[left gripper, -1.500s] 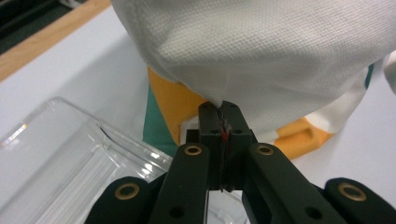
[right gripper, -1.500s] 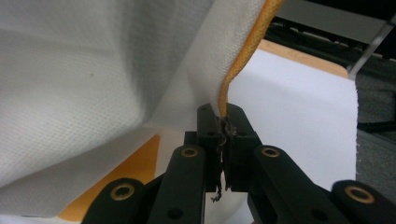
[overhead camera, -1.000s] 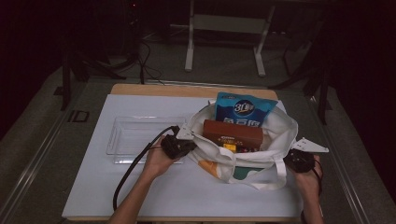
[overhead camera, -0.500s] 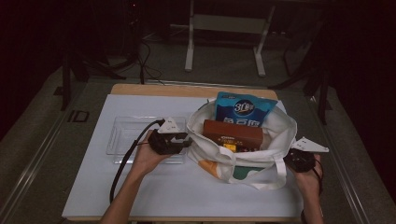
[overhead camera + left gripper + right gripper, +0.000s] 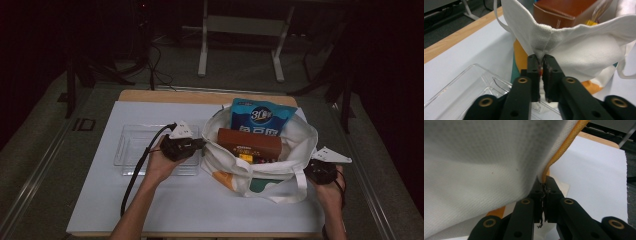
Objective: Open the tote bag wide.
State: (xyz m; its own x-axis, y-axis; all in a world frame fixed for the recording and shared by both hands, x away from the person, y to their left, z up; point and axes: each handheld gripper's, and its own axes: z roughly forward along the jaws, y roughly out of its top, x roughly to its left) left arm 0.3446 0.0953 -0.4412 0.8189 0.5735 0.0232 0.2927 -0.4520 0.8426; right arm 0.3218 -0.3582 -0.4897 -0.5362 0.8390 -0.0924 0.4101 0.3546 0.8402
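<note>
- We cannot read the print on the blue packet (image 5: pixel 261 119); the bag's rim cuts off its lower part
- Brown box (image 5: pixel 249 142) half sunk in the white tote bag (image 5: pixel 235 167); small items under it too dark to identify
- Bag stands mid-table on the white sheet (image 5: pixel 200 200), just right of the clear tray (image 5: pixel 131 150)
- Left gripper (image 5: pixel 542 65): its jaws have just been closing, and now pinch the bag's left rim, cloth folded between them
- Right gripper (image 5: pixel 543 185): jaws clamped on the bag's right edge beside an orange seam; the cloth blocks the scene beyond
</note>
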